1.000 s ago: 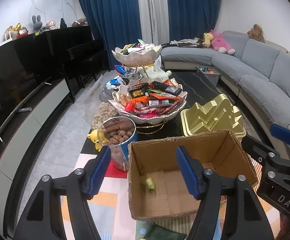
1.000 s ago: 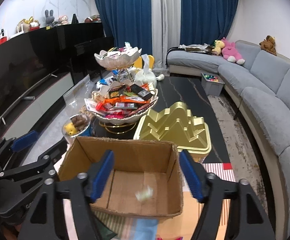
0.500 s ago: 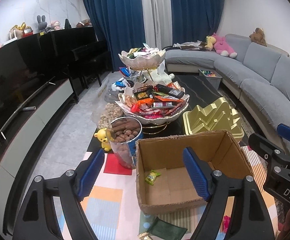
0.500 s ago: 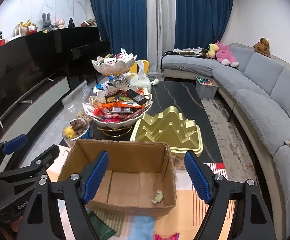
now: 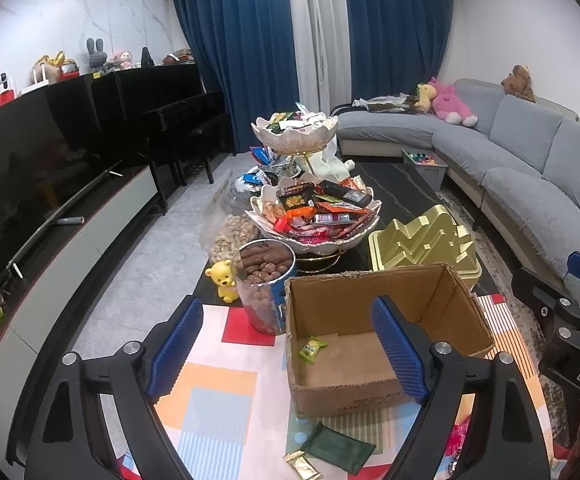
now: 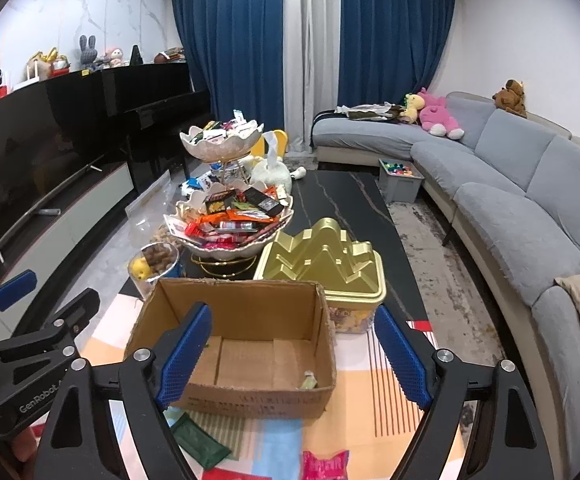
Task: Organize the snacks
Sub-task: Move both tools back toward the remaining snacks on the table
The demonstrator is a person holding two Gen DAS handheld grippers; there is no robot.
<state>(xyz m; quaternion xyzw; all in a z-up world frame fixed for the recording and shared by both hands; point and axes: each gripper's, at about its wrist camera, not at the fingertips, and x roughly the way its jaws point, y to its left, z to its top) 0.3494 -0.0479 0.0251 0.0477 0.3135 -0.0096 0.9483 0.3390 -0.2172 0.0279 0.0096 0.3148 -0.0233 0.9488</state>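
Pulled back from the cardboard box (image 5: 386, 332) since before, left gripper (image 5: 287, 354) and right gripper (image 6: 294, 356) both just opening wide, holding nothing; green snack (image 5: 312, 349) inside

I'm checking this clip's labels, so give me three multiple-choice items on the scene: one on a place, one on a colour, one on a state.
1. Where does the small green snack packet lie?
A. inside the cardboard box
B. in the tiered snack stand
C. on the sofa

2. What colour is the stepped lid behind the box?
A. red
B. gold
C. white

3. How is the left claw?
A. shut on a packet
B. shut with nothing in it
C. open and empty

Answers: 1 A, the packet rests on the box floor by its left wall. 2 B, the lid is shiny gold. 3 C, its blue pads stand wide apart with nothing between them; the jaws have just been opening.
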